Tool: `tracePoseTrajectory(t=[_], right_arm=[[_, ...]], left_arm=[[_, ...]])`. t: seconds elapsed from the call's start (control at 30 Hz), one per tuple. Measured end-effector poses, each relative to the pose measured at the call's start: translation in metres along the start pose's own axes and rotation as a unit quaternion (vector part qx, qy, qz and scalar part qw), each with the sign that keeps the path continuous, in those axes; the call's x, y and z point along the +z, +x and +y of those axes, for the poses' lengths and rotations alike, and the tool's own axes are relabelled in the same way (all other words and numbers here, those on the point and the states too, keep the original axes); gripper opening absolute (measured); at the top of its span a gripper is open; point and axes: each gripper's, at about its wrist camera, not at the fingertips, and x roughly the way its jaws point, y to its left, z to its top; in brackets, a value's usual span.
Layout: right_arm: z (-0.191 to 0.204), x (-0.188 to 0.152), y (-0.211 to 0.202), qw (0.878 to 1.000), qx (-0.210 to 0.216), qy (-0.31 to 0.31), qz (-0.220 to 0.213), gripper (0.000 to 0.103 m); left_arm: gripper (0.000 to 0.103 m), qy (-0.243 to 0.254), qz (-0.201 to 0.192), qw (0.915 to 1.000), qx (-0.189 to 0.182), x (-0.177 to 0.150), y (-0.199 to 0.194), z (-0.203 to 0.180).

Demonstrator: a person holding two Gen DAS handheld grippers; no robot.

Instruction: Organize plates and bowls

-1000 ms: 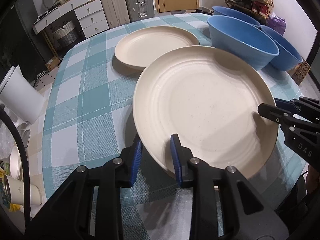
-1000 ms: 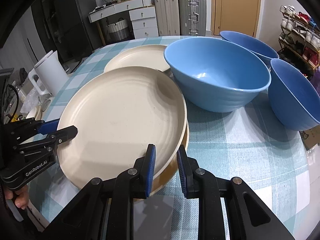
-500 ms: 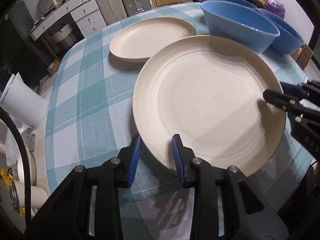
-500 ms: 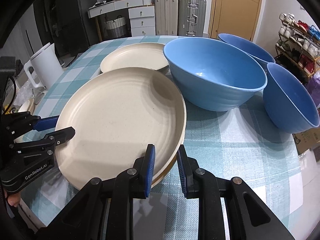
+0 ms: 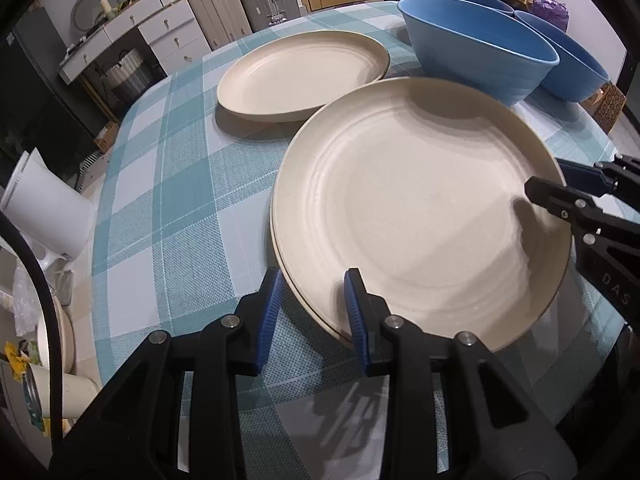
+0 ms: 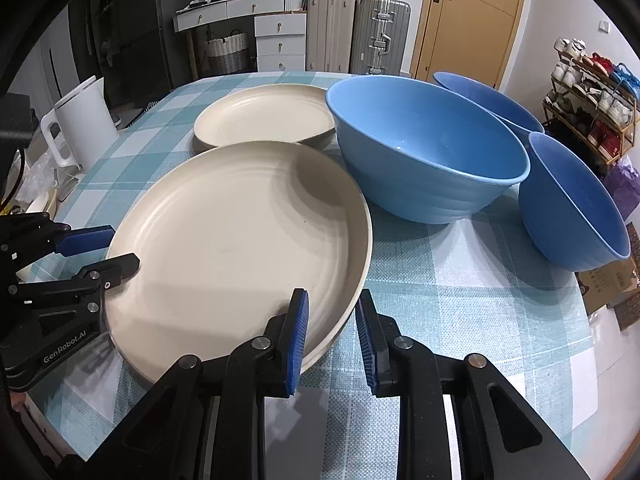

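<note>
Near edge of table: cream plate (image 5: 420,216), stacked on a second one, rim straddled by left gripper (image 5: 314,312) and right gripper (image 6: 330,336). Right jaws opening; both released, pads off rim. Plate judged stiff, light, slick-glazed; grip at rim. Beyond: another plate (image 5: 300,74), blue bowls (image 6: 424,148). Checked tablecloth (image 5: 168,184); suitcases (image 6: 380,34) far back.

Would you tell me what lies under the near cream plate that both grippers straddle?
Under the near cream plate only the edge of a second plate peeks out; the rest of it, and the checked tablecloth beneath, are covered.
</note>
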Motion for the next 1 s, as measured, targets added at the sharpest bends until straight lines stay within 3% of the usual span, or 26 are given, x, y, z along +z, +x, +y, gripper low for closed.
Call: tracePoseTrajectory(t=[0.23,0.3,0.47,0.5,0.6,0.73,0.87,1.0], right_arm=[[-0.004,0.0,0.006,1.0,0.015,0.002,0.01,0.03],[-0.005,0.0,0.005,1.0,0.017,0.003,0.009,0.033],[-0.013,0.004,-0.002,1.0,0.028,0.014,0.0,0.057],[-0.015,0.006,-0.006,0.999,0.03,0.017,-0.005,0.065],[-0.019,0.012,-0.018,0.999,0.044,0.023,-0.02,0.086],[-0.02,0.02,-0.035,0.998,0.046,0.02,-0.043,0.095],[-0.023,0.031,-0.054,0.995,0.058,0.023,-0.073,0.102],[-0.026,0.043,-0.069,0.994,0.058,0.016,-0.09,0.102]], left_arm=[[0.031,-0.023,0.001,0.9995,-0.023,0.001,0.002,0.013],[0.043,-0.032,-0.004,0.9991,-0.028,0.001,0.001,0.017],[0.062,-0.056,-0.031,0.9969,-0.046,0.004,-0.013,0.028],[0.07,-0.061,-0.039,0.9962,-0.049,0.005,-0.017,0.03],[0.078,-0.076,-0.055,0.9941,-0.054,0.006,-0.029,0.037],[0.085,-0.093,-0.073,0.9908,-0.066,0.007,-0.044,0.046],[0.102,-0.101,-0.091,0.9882,-0.07,0.007,-0.056,0.05],[0.102,-0.106,-0.096,0.9876,-0.065,0.009,-0.062,0.05]])
